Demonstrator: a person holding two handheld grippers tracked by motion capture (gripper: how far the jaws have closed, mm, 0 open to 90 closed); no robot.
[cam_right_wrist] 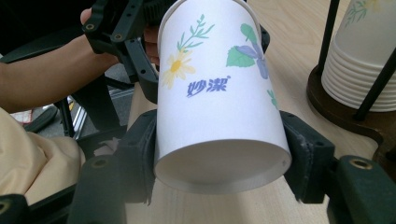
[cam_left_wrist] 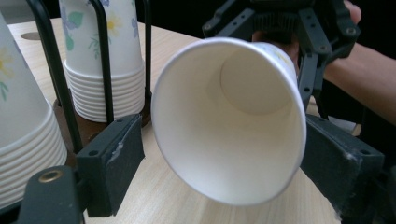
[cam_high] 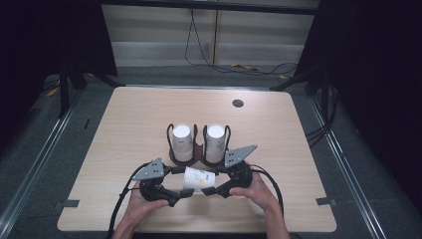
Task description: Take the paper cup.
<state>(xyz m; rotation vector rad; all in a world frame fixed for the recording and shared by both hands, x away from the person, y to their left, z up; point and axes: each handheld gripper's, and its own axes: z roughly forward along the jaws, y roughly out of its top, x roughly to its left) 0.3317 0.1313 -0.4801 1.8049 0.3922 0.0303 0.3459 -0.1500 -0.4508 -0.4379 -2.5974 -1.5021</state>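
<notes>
Blue characters "妙潔" on the flowered paper cup (cam_right_wrist: 219,102).

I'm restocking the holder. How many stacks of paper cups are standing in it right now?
2. One stack stands in the holder's left slot, the other stack in its right slot. A single loose cup is held apart from them between the two grippers, nearer the person.

White paper cup (cam_right_wrist: 219,98) (daisy, green leaves, blue lettering); black tools.
</notes>
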